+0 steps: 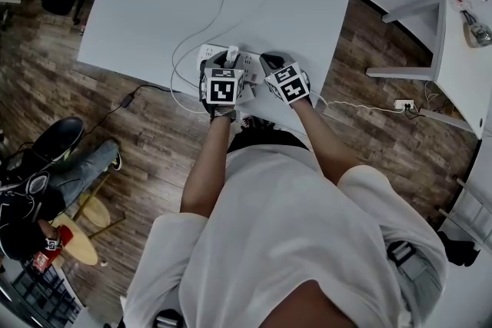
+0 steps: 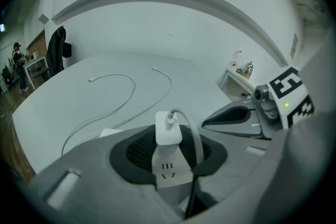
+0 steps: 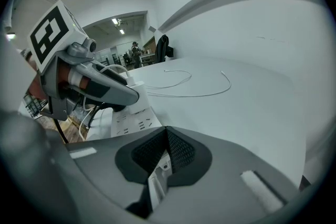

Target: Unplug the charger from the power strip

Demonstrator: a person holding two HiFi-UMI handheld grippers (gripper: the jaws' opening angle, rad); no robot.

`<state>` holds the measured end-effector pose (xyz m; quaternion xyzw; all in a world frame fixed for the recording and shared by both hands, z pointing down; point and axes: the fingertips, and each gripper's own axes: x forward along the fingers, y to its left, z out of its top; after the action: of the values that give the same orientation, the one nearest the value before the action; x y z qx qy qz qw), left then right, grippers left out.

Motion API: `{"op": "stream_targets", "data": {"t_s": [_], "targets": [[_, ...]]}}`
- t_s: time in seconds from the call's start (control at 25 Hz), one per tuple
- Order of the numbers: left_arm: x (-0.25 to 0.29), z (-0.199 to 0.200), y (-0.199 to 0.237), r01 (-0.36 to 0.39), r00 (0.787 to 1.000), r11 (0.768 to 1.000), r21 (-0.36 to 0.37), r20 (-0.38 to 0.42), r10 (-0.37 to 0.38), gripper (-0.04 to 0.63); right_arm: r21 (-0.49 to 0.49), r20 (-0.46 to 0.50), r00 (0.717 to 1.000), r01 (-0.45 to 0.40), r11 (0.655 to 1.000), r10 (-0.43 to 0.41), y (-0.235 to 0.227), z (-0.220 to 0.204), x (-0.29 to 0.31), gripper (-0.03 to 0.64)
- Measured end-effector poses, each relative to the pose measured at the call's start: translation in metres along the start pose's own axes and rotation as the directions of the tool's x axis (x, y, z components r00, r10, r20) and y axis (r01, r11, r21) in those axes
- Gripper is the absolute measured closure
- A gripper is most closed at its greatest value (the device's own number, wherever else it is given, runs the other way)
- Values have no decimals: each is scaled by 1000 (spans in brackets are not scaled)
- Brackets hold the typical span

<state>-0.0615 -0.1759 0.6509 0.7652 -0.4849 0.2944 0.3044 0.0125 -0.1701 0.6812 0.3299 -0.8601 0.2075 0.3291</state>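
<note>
At frame centre the left gripper (image 1: 227, 64) clamps the small white cube charger (image 2: 169, 128), plugged into the white plastic power strip (image 3: 128, 120). The right gripper (image 3: 167, 136), jaws together, seems to steady it. Best pulled straight out.

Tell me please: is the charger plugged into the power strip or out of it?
Plugged in: in the left gripper view the charger stands upright with its base seated on the power strip, no gap showing.

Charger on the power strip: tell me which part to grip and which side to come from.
Grip the charger by its flat sides, below the cable exit, coming down from above. It stands upright in the power strip and its cable leaves the top; the left tongs sit around it so.
</note>
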Motion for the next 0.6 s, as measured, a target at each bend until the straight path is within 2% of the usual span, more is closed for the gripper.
{"op": "stream_targets", "data": {"t_s": [0.16,0.36,0.6], "targets": [[1,0,1,-6,1000,1000,12,0,6,453,-5,-1,1000,2,1000,-2,0,0,1,614],[0,1,-2,-18,1000,996,88,0,18,454,-5,7,1000,3,1000,-3,1,2,0,614],[-2,0,-2,-28,1000,995,92,6,27,454,0,4,1000,4,1000,-4,1,0,0,614]]}}
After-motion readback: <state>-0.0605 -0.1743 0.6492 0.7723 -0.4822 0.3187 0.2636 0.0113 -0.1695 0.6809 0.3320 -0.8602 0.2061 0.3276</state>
